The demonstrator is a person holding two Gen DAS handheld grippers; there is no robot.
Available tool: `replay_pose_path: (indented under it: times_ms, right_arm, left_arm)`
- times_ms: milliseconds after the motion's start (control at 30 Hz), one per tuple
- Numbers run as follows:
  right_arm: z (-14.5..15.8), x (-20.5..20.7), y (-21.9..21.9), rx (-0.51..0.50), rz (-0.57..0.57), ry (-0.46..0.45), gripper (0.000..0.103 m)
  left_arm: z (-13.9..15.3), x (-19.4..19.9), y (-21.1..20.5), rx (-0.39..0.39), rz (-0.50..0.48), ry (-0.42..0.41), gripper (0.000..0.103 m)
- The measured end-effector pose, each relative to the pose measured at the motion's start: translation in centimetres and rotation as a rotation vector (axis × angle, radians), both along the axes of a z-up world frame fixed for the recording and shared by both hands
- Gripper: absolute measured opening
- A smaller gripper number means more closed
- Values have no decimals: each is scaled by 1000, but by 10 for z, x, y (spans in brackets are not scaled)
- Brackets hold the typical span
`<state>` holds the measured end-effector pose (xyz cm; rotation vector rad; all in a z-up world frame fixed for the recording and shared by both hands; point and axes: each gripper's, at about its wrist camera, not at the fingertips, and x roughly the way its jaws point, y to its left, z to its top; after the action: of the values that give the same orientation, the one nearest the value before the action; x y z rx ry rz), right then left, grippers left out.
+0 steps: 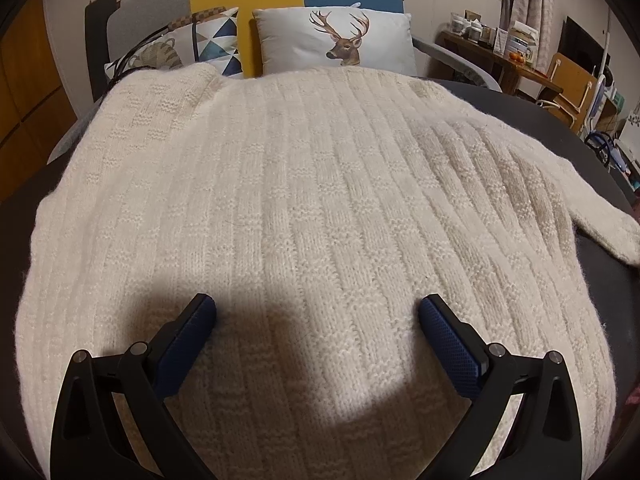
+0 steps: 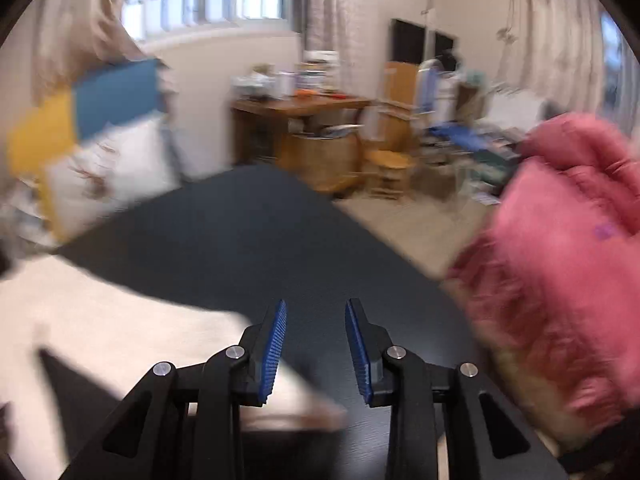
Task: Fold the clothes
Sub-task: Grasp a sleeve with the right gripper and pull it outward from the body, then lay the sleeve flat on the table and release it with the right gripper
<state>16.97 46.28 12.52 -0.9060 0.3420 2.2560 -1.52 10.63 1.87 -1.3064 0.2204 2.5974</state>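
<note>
A cream knitted sweater [image 1: 304,184] lies spread flat over a dark table [image 1: 560,128], one sleeve [image 1: 600,228] reaching off to the right. My left gripper [image 1: 318,312] hovers wide open over the sweater's near part, nothing between its blue pads [image 1: 448,340]. In the blurred right wrist view, my right gripper [image 2: 316,316] is open above the dark table [image 2: 248,240], with the cream sweater's sleeve [image 2: 100,320] at its lower left. A pink padded garment [image 2: 560,272] is heaped at the right.
Behind the table stands a sofa with a deer cushion [image 1: 336,40] and a triangle-patterned cushion [image 1: 212,36]. A wooden desk [image 2: 296,108] with clutter, a basket [image 2: 320,156] and a stool [image 2: 388,168] stand across the room on the floor.
</note>
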Motion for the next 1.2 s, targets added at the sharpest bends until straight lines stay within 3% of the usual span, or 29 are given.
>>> replay_pose_path:
  times_ms: [100,167,333,467,567,667,800,867,1033,1200]
  right_arm:
    - [-25,-7,-10,-96,103,-45,28]
    - [-43,-7,-7,-171,81,-81,28]
    - [-44,11,11,-410,15,71,30]
    - [-35,28,39,-458,-44,92,30]
    - [-29,41,59,-493,-88,108,31]
    - [-38,37,65,-537,-69,45,31]
    - [-51,35,56,-564,-15,-4,31]
    - [-55,38,55,-588,1,-8,31]
    - [-55,59,63,-637,5,49,31]
    - [-47,47,57,-559,77,3,35]
  left_arm:
    - [0,1,-1,2,-4,-3,103]
    - [0,3,-2,3,-10,-3,103]
    - [1,4,0,-8,-12,-3,103]
    - [11,5,10,13,-24,-42,103]
    - [26,12,36,160,-120,-77,103]
    - [32,21,73,134,-223,-64,103]
    - [22,34,110,9,-328,-32,103]
    - [11,39,123,-33,-369,-55,103]
    - [3,48,118,3,-366,-21,103]
    - [1,49,120,6,-362,-15,103]
